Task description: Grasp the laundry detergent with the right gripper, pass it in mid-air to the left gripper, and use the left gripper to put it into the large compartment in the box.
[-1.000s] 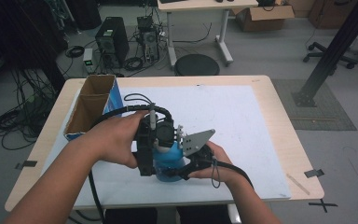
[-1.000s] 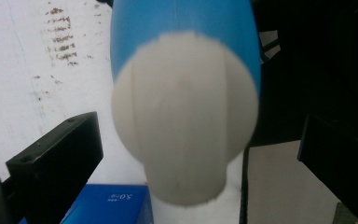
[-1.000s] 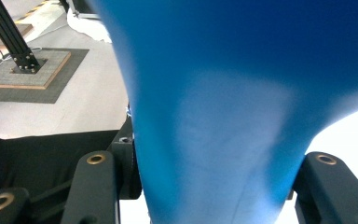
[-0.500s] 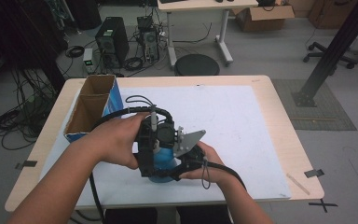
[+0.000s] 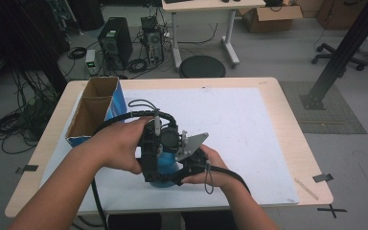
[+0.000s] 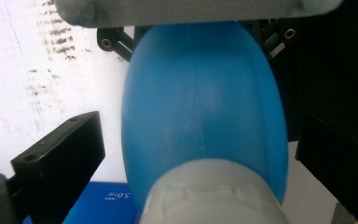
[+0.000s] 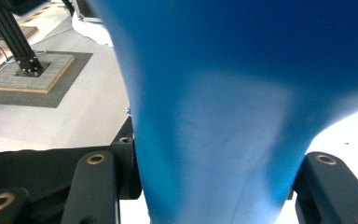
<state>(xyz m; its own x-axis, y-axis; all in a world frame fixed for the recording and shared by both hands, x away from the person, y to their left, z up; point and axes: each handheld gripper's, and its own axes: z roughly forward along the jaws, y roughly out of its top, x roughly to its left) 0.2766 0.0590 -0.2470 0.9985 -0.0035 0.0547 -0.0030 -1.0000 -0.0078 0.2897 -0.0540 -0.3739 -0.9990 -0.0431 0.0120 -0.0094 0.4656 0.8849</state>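
Right gripper point(image 5: 172, 178) clamps blue plastic bottle point(image 5: 165, 165). Left gripper's point(image 5: 149, 165) jaws flank it; contact unclear. Bottle: no legible writing.

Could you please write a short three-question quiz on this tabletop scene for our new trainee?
1. True or false: the right gripper is shut on the blue rounded plastic bottle.
2. Where does the open brown cardboard box with a blue side stand in the high view? A) at the table's far left B) at its near right edge C) on the floor
3. What colour is the sheet that covers the wooden table?

Key: 1 true, its jaws press the bottle's narrower part on both sides; 2 A; 3 white.
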